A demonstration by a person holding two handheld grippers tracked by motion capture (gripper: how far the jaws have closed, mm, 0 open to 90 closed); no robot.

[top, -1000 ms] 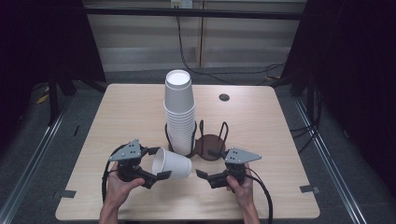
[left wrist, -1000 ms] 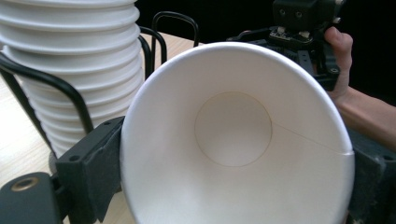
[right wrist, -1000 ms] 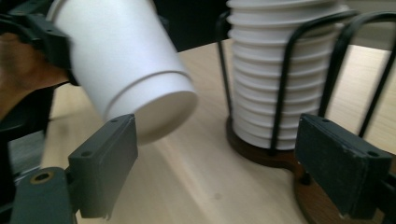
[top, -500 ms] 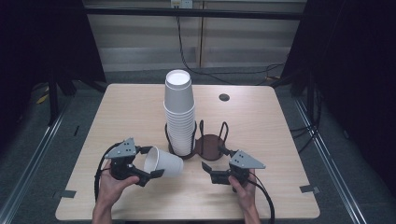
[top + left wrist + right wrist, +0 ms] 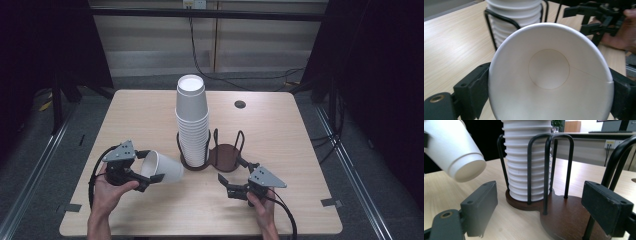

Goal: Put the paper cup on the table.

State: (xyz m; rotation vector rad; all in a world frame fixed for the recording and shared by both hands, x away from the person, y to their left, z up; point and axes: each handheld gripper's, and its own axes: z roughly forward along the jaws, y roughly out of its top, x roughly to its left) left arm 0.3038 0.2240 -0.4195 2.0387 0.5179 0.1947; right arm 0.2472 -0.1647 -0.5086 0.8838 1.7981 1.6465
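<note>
Near the table's front edge, the left gripper clamps a tilted paper cup; squeezing might crumple it. The right gripper gapes wide, seemingly empty.

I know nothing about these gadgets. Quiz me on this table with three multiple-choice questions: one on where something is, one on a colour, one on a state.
1. Where is the stack of cups?
A. in the holder's left bay
B. at the table's right edge
C. on the floor

2. What colour is the holder's base?
A. white
B. dark brown
C. green

3. The right gripper is:
A. clamping a cup
B. clamping a wire
C. open, holding nothing

Answers: 1 A, black wires ring the stack; 2 B, the bare right bay shows it; 3 C, its jaws stand apart, while the left gripper holds the single cup.
</note>
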